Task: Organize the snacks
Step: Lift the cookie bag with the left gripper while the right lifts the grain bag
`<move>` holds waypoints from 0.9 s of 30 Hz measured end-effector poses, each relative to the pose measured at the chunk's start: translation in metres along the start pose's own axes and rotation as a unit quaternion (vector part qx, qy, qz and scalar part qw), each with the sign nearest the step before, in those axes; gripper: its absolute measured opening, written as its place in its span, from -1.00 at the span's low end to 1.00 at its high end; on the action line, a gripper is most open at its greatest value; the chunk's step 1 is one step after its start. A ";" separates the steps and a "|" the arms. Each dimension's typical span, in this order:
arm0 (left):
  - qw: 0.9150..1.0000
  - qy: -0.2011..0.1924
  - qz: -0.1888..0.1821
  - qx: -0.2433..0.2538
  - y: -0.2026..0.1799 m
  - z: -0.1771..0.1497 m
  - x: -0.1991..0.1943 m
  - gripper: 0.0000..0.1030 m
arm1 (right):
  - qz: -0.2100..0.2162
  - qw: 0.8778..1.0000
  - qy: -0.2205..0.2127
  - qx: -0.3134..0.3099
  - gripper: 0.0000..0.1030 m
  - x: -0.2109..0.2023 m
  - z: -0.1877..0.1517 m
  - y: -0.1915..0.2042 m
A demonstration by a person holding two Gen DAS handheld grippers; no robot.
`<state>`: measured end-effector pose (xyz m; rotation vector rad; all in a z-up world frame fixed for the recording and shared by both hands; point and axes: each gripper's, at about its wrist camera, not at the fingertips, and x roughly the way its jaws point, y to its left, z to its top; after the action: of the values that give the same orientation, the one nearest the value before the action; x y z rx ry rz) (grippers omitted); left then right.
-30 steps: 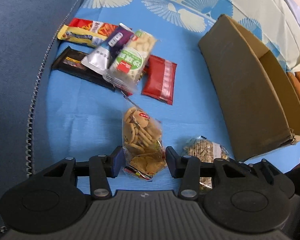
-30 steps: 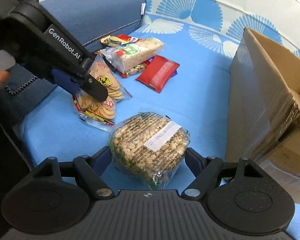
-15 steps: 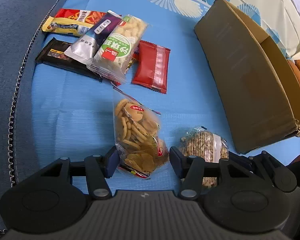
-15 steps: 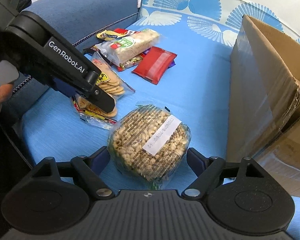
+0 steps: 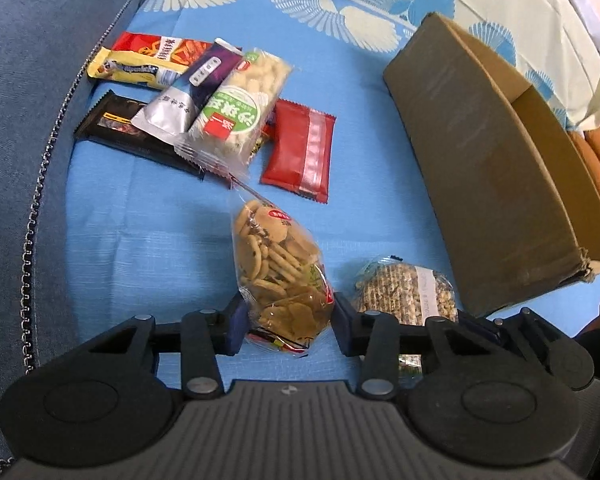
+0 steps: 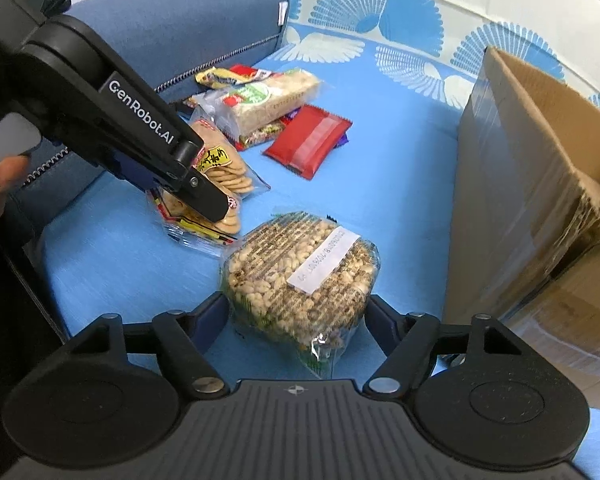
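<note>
A clear bag of round crackers (image 5: 275,256) lies on the blue sheet, and my left gripper (image 5: 287,320) is closing on its near end, both pads against the plastic. In the right wrist view the same bag (image 6: 219,168) sits under the left gripper's black fingers (image 6: 203,200). A round pack of puffed-grain cake (image 6: 300,268) with a white label lies between the closing jaws of my right gripper (image 6: 295,312), whose pads touch its sides. That pack (image 5: 404,292) also shows to the right of the left gripper.
An open cardboard box (image 5: 500,184) stands at the right. A pile of snacks lies at the back left: a green-labelled pack (image 5: 239,112), a red packet (image 5: 300,148), a black packet (image 5: 111,124) and a yellow one (image 5: 127,68). A blue sofa arm (image 5: 27,120) borders the left.
Both grippers widened slightly half a second ago and have since narrowed onto their packs. Neither hand has shifted noticeably.
</note>
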<state>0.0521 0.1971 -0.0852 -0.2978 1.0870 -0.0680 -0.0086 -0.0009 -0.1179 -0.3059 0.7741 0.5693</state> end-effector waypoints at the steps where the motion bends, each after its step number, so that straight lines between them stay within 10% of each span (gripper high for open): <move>1: 1.000 -0.001 -0.001 -0.002 0.000 0.000 -0.001 -0.07 | 0.000 1.000 -0.001 -0.001 0.47 -0.001 0.000 0.000; 27: 1.000 0.018 0.011 -0.007 -0.001 0.002 0.013 0.01 | 0.000 1.000 0.024 0.004 0.51 0.006 -0.004 -0.002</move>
<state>0.0602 0.1937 -0.0951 -0.2985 1.1275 -0.0462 -0.0067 -0.0021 -0.1246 -0.3135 0.8227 0.5609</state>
